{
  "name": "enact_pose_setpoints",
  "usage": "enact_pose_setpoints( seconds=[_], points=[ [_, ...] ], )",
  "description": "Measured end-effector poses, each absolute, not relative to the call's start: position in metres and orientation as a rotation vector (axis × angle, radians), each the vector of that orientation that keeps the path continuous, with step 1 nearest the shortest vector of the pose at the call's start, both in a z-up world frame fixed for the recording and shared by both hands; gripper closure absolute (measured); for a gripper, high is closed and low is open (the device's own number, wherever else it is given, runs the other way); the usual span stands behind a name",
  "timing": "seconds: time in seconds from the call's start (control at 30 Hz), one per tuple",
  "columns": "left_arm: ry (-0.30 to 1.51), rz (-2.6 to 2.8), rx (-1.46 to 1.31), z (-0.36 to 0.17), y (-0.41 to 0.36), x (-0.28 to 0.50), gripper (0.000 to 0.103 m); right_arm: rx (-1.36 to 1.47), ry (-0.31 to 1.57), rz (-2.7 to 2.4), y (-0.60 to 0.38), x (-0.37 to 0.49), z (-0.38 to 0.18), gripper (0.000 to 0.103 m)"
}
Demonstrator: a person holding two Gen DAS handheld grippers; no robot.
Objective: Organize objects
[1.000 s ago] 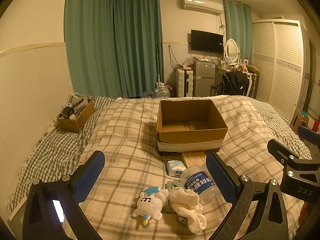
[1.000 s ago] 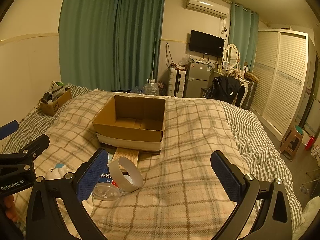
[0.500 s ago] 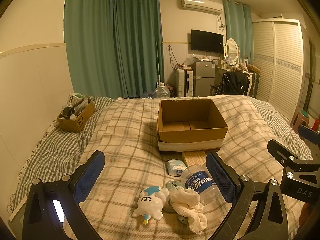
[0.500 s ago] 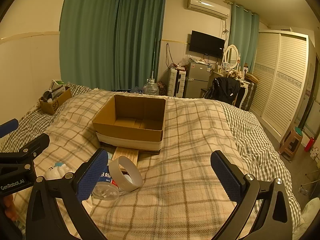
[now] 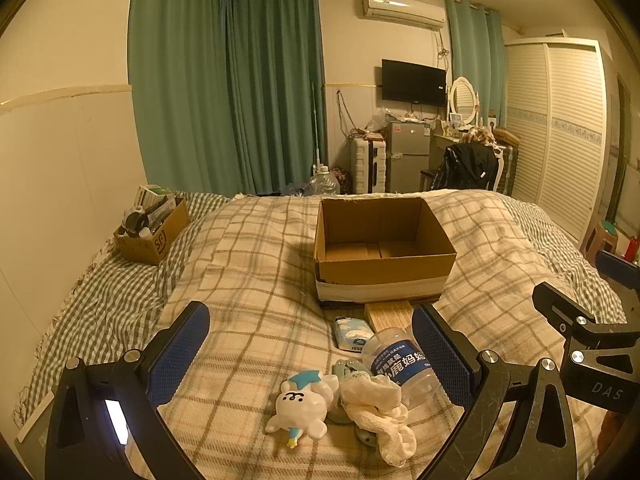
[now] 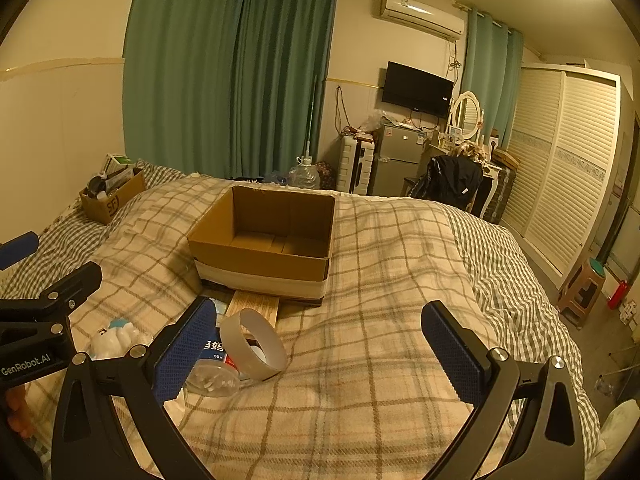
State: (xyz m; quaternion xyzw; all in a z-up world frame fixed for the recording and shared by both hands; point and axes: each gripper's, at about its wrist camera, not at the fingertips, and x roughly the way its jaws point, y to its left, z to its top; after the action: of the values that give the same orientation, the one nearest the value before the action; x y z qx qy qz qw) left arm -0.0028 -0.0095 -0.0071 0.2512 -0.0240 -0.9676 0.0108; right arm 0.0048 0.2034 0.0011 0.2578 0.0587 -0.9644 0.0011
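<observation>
An empty open cardboard box [image 5: 380, 256] stands on the plaid bed; the right wrist view shows it too [image 6: 264, 248]. In front of it lie a white plush toy [image 5: 304, 404], a crumpled white cloth [image 5: 376, 408], a clear water bottle [image 5: 400, 364], a tissue pack [image 5: 352, 334] and a wooden block [image 5: 390, 314]. A tape roll [image 6: 254, 344] lies by the bottle [image 6: 212, 376]. My left gripper [image 5: 310, 354] is open above the pile. My right gripper [image 6: 320, 348] is open, with the tape roll just inside its left finger.
A small cardboard box of odds and ends [image 5: 150, 228] sits at the bed's left near the wall. Green curtains, a fridge, a chair and a wardrobe stand beyond the bed. A stool [image 6: 582, 292] is on the floor at the right.
</observation>
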Motion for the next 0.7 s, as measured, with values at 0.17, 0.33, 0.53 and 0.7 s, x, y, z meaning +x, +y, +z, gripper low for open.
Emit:
enact_pose_setpoints(
  seconds=[0.17,0.33,0.53,0.7],
  points=[
    [-0.074,-3.021,0.76,-0.006,-0.012,0.0,0.0,0.794,0.202,-3.03,0.2,0.008,0.003,0.0],
    [-0.082,-3.006,0.783,-0.01,-0.014,-0.001,0.0,0.793,0.217,-3.021,0.197,0.01,0.002,0.0],
    [-0.109,-2.955,0.865,-0.029,-0.021,-0.008,0.0,0.837,0.232,-2.994,0.192,0.007,-0.008,0.0],
    [-0.101,-2.867,1.02,-0.064,-0.034,-0.019,0.003,0.893,0.244,-2.968,0.188,0.002,-0.023,0.0]
  ],
)
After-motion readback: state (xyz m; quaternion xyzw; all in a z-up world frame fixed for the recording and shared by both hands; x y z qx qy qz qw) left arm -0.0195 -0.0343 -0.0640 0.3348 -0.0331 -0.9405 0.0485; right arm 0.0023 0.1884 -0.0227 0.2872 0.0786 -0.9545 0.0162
